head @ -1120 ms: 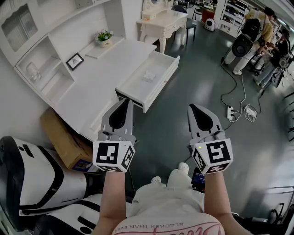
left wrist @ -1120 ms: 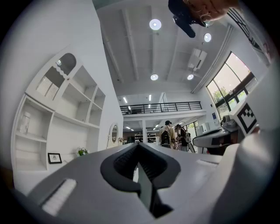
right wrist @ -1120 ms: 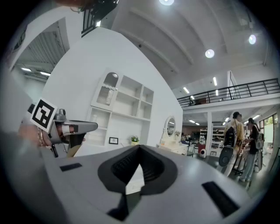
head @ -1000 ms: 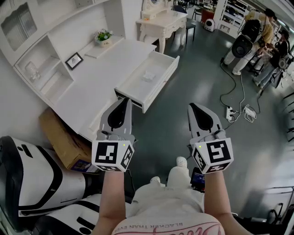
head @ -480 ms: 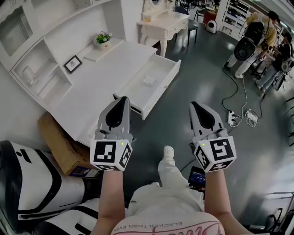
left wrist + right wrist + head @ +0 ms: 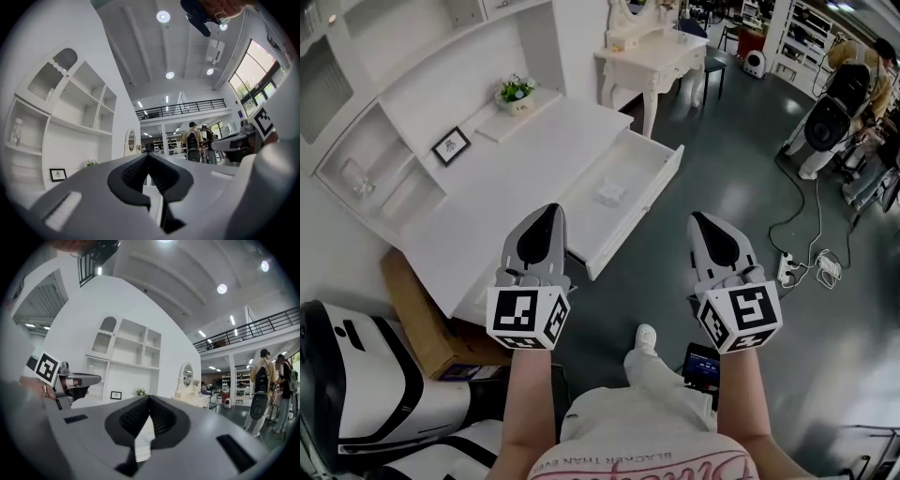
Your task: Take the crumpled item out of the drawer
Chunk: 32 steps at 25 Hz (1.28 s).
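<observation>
In the head view the white desk's drawer (image 6: 649, 187) stands pulled out, and a small crumpled white item (image 6: 608, 194) lies inside it. My left gripper (image 6: 551, 212) is held level, shut and empty, its tip over the desk's front edge just left of the drawer. My right gripper (image 6: 701, 218) is also shut and empty, over the grey floor to the right of the drawer. In the left gripper view my left gripper (image 6: 147, 154) has its jaws meeting at the tip. In the right gripper view my right gripper (image 6: 149, 398) has its jaws together too. Neither touches the drawer.
The white desk (image 6: 516, 173) carries a hutch with shelves, a small picture frame (image 6: 450, 145) and a potted plant (image 6: 516, 91). A cardboard box (image 6: 412, 314) and a black-and-white machine (image 6: 366, 375) sit at lower left. A dressing table (image 6: 652, 56) stands behind. Cables and a power strip (image 6: 820, 262) lie on the floor; people (image 6: 848, 94) stand far right.
The person has stepped forward, so both shut grippers now sit nearer the desk and the open drawer. The drawer has shifted right and lower in the head view.
</observation>
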### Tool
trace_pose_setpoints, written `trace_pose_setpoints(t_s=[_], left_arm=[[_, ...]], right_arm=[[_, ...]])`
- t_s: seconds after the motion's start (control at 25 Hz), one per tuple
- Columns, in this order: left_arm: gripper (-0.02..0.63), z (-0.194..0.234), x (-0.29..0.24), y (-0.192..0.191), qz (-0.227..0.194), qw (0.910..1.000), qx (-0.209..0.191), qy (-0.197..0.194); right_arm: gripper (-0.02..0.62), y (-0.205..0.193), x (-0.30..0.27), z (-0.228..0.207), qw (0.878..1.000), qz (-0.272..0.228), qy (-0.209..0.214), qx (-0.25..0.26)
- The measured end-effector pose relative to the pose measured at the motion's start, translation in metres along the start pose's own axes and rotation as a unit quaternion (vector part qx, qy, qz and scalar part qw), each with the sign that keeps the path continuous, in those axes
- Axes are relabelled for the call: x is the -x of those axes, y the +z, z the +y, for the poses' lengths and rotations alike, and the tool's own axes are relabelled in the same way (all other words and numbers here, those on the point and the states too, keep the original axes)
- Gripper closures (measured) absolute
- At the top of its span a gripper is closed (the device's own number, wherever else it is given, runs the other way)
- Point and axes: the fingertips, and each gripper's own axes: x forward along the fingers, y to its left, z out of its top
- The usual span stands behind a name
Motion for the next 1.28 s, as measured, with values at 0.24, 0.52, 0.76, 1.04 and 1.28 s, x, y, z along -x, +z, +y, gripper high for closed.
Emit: trace_pose_setpoints(t_s=[0.24, 0.52, 0.76, 1.04, 1.28], left_arm=[[0.598, 0.004, -0.074, -0.011, 0.012, 0.9996, -0.002, 0.024], [0.597, 0.007, -0.145, -0.025, 0.027, 0.9988, -0.005, 0.042], [0.598, 0.012, -0.18, -0.042, 0.049, 0.9974, 0.004, 0.053], [0.597, 0.017, -0.211, -0.063, 0.074, 0.9962, 0.007, 0.045], [0.574, 0.029, -0.246, -0.078, 0.083, 0.9962, 0.02, 0.021]], right_arm=[[0.589, -0.006, -0.057, -0.06, 1.0, -0.002, 0.021, -0.005], [0.589, -0.024, -0.108, -0.119, 0.999, 0.006, 0.04, -0.016], [0.589, -0.038, -0.139, -0.15, 0.998, 0.013, 0.046, -0.034], [0.589, -0.054, -0.176, -0.164, 0.998, 0.031, 0.044, -0.016], [0.589, -0.061, -0.206, -0.172, 0.998, 0.047, 0.036, -0.003]])
